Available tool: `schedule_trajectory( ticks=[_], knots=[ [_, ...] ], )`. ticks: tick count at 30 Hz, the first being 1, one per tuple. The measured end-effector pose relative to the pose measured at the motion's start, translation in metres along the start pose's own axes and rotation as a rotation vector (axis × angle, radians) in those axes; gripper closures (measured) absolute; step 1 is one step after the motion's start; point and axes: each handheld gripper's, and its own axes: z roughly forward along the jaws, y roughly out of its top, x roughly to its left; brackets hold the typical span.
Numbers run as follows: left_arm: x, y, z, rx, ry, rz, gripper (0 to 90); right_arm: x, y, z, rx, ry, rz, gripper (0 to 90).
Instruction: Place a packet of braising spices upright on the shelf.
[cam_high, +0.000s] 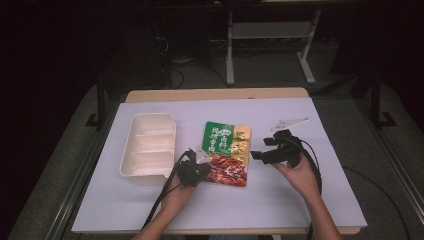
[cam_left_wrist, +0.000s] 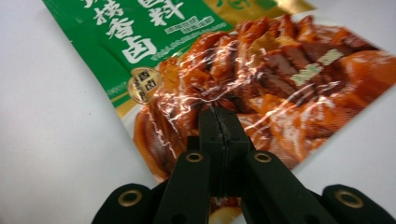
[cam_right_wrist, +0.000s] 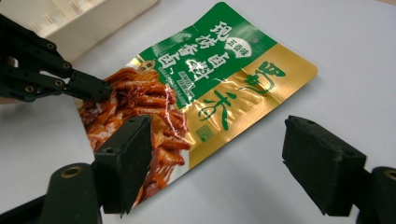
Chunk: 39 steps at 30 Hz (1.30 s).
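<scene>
Two grippers are working over a large table (cam_high: 280, 200) covered in a pale sheet, and the work in hand appears to be at an early stage: a packet is being seized, not yet moved anywhere. Next in size, a white tray (cam_high: 149, 148) with several compartments is lying at the left of the table, just beside the packet but not touching it; its compartments are showing nothing inside them in the high view, so any filling is judged still to be done. The food packet (cam_high: 227, 153), green and gold at its far end and printed with braised meat at its near end, is lying flat near the middle of the table, between the tray and the right hand. The left gripper (cam_high: 201, 162) is sitting at the packet's near left corner with its jaws drawn together, and in the left gripper view (cam_left_wrist: 219, 116) the tips are meeting over the printed meat; the film is looking pinched between them, though the packet is not showing clearly lifted. The right gripper (cam_high: 260, 155) is hovering just off the packet's right edge with its jaws standing wide apart (cam_right_wrist: 219, 158), gripping nothing. Lifting and placing the packet are judged to remain.
</scene>
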Motion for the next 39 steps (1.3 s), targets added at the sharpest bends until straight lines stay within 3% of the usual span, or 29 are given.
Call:
schedule_trajectory(
  ticks=[3,5,6,11,14,18,26,31,39],
  knots=[
    [0.0,0.004,0.004,0.025,0.024,0.005,90.0,-0.004,0.008,0.011,0.023,-0.015,-0.004,23.1],
    [-0.002,0.005,0.006,0.05,0.051,0.032,90.0,-0.006,0.014,0.019,0.046,-0.016,0.004,23.1],
    [-0.003,0.006,0.007,0.066,0.062,0.037,90.0,-0.008,0.02,0.025,0.049,0.002,0.023,23.1],
    [-0.005,0.006,0.009,0.081,0.073,0.055,90.0,-0.008,0.034,0.035,0.064,-0.004,0.008,22.5],
    [-0.005,0.007,0.009,0.11,0.073,0.09,90.0,-0.012,0.043,0.046,0.078,-0.006,0.022,21.9],
    [-0.006,0.007,0.01,0.114,0.074,0.103,90.0,-0.019,0.046,0.058,0.1,-0.021,0.045,21.9],
    [-0.004,0.006,0.009,0.102,0.057,0.085,90.0,-0.035,0.043,0.081,0.108,-0.051,0.131,22.8],
    [-0.003,0.006,0.009,0.104,0.052,0.086,90.0,-0.047,0.038,0.09,0.124,-0.073,0.161,26.1],
    [-0.002,0.005,0.009,0.098,0.041,0.061,90.0,-0.056,0.032,0.101,0.142,-0.045,0.202,30.2]
  ],
)
